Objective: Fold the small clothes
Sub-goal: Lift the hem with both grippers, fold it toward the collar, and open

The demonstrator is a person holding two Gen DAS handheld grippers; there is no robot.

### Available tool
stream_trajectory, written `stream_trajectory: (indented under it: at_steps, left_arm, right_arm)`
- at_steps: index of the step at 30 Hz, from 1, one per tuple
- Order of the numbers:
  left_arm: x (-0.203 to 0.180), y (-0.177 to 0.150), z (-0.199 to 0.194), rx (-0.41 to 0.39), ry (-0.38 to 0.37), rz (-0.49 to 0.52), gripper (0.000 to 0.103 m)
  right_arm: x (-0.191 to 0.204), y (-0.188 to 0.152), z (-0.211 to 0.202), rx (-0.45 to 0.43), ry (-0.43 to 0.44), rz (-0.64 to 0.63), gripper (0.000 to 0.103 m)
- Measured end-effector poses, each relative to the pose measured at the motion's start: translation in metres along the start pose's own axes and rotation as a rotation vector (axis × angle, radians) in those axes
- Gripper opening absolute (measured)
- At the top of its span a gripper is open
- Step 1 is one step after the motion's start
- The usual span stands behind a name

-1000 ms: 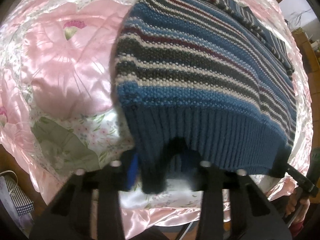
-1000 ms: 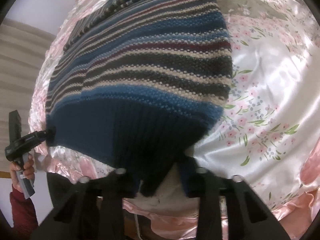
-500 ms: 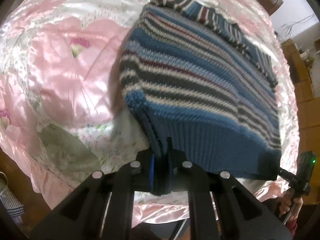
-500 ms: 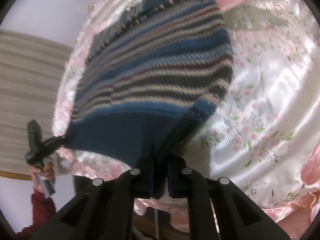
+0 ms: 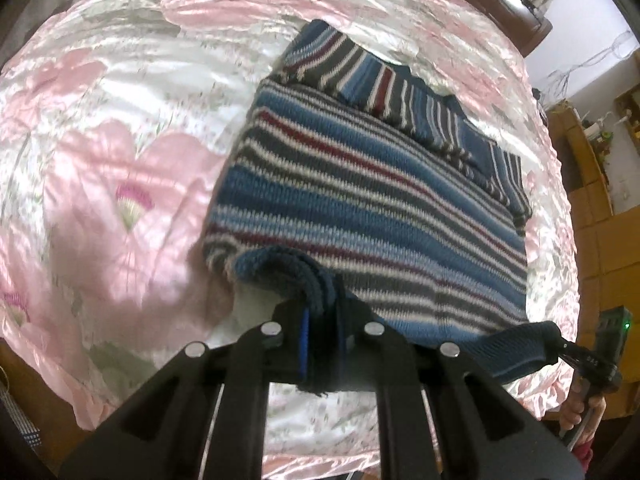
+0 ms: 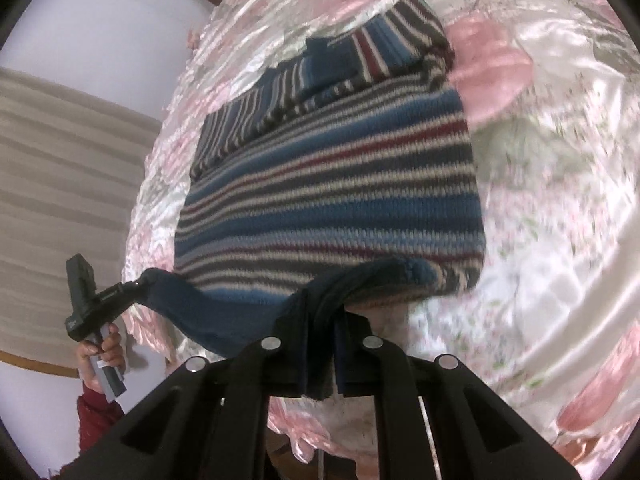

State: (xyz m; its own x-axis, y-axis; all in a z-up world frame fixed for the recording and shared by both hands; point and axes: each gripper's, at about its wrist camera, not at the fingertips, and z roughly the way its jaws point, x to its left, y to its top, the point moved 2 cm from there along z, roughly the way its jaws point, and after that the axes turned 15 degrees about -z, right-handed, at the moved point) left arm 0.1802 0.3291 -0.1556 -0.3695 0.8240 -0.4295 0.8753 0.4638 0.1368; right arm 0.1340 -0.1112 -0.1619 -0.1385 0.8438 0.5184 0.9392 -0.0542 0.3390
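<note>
A small knitted sweater (image 5: 372,200) (image 6: 332,196), striped in blue, grey, white and dark red, lies on a pink floral satin bedspread (image 5: 120,152) (image 6: 560,160). Its sleeves are folded across the far end. My left gripper (image 5: 322,344) is shut on the ribbed blue hem at its left corner and holds it off the bed. My right gripper (image 6: 322,356) is shut on the hem's right corner, also raised. Between them the hem hangs taut above the striped body. In each wrist view the other gripper (image 5: 576,360) (image 6: 104,300) shows at the edge, clamped on the hem, with a hand on its handle.
The bedspread's edge runs just under both grippers. Wooden furniture and shelves (image 5: 600,200) stand to the right of the bed. A dark wooden headboard (image 5: 516,0) lies beyond it. A striped curtain or wall (image 6: 60,200) is on the left side.
Both grippers have closed on the hem corners and lifted them up and forward over the sweater's body. The cameras now sit higher, with more of the sweater in view.
</note>
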Motion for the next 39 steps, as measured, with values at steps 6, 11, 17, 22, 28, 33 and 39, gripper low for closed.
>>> stream_trajectory:
  at_steps: [6, 11, 17, 22, 28, 33, 39]
  left_arm:
    - [-0.015, 0.034, 0.022, -0.005, 0.011, -0.027, 0.009]
    - [-0.023, 0.055, 0.051, 0.016, 0.048, -0.034, 0.009]
    - [-0.019, 0.069, 0.082, 0.051, 0.078, -0.057, 0.009]
    - [-0.015, 0.074, 0.095, 0.078, 0.081, -0.058, 0.015]
    - [-0.006, 0.082, 0.08, 0.13, -0.02, -0.103, 0.026]
    - [0.016, 0.093, 0.051, 0.058, -0.029, -0.202, 0.059]
    - [0.023, 0.105, 0.019, -0.033, 0.033, -0.151, 0.064]
  right_arm:
    - [-0.023, 0.038, 0.013, 0.003, 0.03, 0.088, 0.009]
    - [-0.043, 0.058, 0.033, 0.043, 0.025, 0.13, 0.009]
    - [-0.062, 0.073, 0.056, 0.086, 0.025, 0.161, 0.011]
    - [-0.072, 0.079, 0.067, 0.107, 0.041, 0.171, 0.018]
    - [-0.081, 0.082, 0.043, 0.072, -0.001, 0.153, 0.069]
    - [-0.101, 0.081, 0.002, 0.019, -0.054, 0.161, 0.071]
    - [-0.08, 0.085, -0.01, 0.035, -0.085, 0.041, 0.071]
